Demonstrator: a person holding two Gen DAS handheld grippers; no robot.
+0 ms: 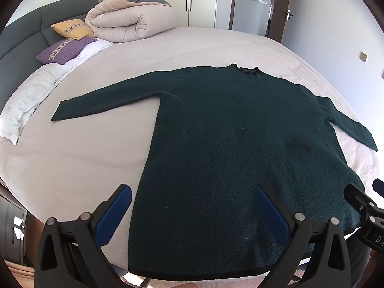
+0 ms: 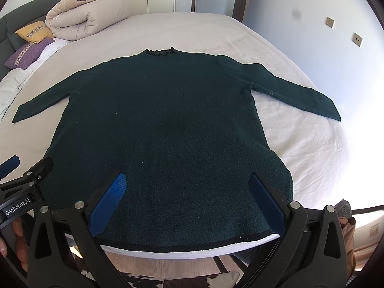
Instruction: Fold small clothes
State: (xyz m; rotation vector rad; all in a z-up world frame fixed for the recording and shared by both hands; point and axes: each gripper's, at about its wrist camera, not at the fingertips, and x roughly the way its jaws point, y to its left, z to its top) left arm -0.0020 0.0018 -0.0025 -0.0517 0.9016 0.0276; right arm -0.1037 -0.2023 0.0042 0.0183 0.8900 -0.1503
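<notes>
A dark green long-sleeved sweater (image 1: 228, 144) (image 2: 163, 124) lies flat on the bed, collar at the far side, both sleeves spread out, hem along the near edge. My left gripper (image 1: 192, 193) hovers open over the hem's left part, one blue pad (image 1: 115, 216) above the sheet, the other over the cloth. My right gripper (image 2: 186, 180) stands open above the hem's middle and right, nothing between its pads (image 2: 108, 204). In the left wrist view the right gripper (image 1: 367, 206) shows at the right edge; the left gripper (image 2: 24, 177) shows at the left of the right wrist view.
The bed sheet (image 1: 84, 148) (image 2: 300, 139) is pale and wrinkled. A rolled duvet (image 1: 129, 19), a yellow pillow (image 1: 74, 28) and a purple pillow (image 1: 64, 50) lie by the dark headboard (image 1: 21, 38). Wardrobe doors and a room door (image 1: 283, 9) stand beyond. A hand (image 2: 16, 237) holds the left tool.
</notes>
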